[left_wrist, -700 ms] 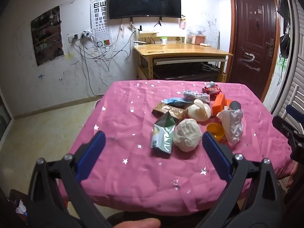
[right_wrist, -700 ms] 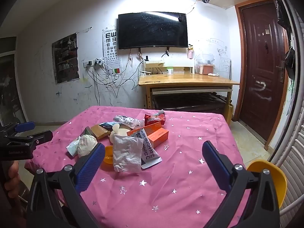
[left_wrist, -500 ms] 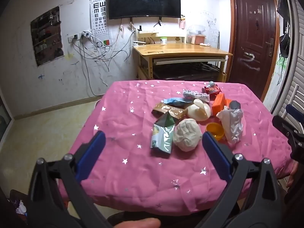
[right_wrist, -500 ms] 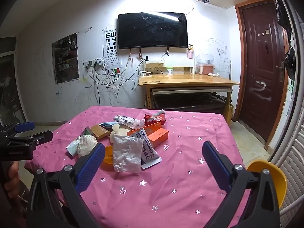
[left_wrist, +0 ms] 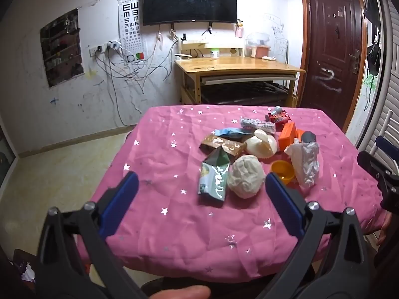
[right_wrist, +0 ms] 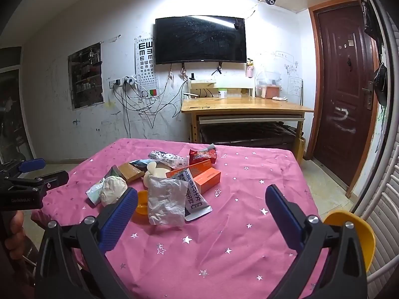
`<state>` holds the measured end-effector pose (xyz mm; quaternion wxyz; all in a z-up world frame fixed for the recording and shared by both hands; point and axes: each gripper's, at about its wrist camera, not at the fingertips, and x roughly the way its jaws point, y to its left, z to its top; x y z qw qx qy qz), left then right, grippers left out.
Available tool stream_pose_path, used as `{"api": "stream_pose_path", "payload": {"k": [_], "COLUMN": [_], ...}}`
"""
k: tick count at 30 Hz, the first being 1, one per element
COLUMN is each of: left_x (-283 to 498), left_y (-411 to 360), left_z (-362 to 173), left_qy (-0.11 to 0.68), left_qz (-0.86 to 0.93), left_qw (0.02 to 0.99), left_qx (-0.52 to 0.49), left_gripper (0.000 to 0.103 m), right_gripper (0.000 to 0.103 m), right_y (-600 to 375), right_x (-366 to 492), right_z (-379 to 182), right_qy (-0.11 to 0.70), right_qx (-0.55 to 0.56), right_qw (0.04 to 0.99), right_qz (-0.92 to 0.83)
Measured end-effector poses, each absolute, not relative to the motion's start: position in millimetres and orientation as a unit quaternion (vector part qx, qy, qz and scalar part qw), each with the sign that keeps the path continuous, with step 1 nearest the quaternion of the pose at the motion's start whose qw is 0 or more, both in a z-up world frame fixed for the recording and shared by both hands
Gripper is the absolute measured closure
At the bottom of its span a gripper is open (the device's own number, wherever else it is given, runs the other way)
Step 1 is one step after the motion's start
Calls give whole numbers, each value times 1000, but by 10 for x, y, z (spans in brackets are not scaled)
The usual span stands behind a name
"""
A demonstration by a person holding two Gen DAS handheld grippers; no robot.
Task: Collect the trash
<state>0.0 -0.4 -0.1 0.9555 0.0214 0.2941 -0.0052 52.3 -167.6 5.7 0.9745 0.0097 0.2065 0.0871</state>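
Fingers (left_wrist: 119, 204) on my left gripper (left_wrist: 199, 199) and right gripper (right_wrist: 199, 206) both gape fully, empty, nothing moved since a moment ago, so collecting hasn't begun; trash pile (left_wrist: 251, 149) sits untouched mid-worktop (left_wrist: 162, 154), beyond both.

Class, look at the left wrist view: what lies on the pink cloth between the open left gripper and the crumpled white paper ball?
Nothing: in the left wrist view only bare pink cloth with silver stars separates the open left gripper from the crumpled white paper ball; the green wrapper lies beside the ball.
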Motion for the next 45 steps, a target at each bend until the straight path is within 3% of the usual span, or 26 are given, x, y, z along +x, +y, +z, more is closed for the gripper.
{"api": "stream_pose_path", "payload": {"k": [45], "left_x": [-1], "left_y": [-10], "left_z": [-2], "left_qy": [295], "left_qz": [-4], "left_qw": [955], "left_qx": [23], "left_gripper": [6], "right_gripper": [7], "right_y": [-1672], "right_x": [520], "right_z": [52], "right_qy": [206], "right_qx": [5], "right_qw": [975], "right_qz": [87]}}
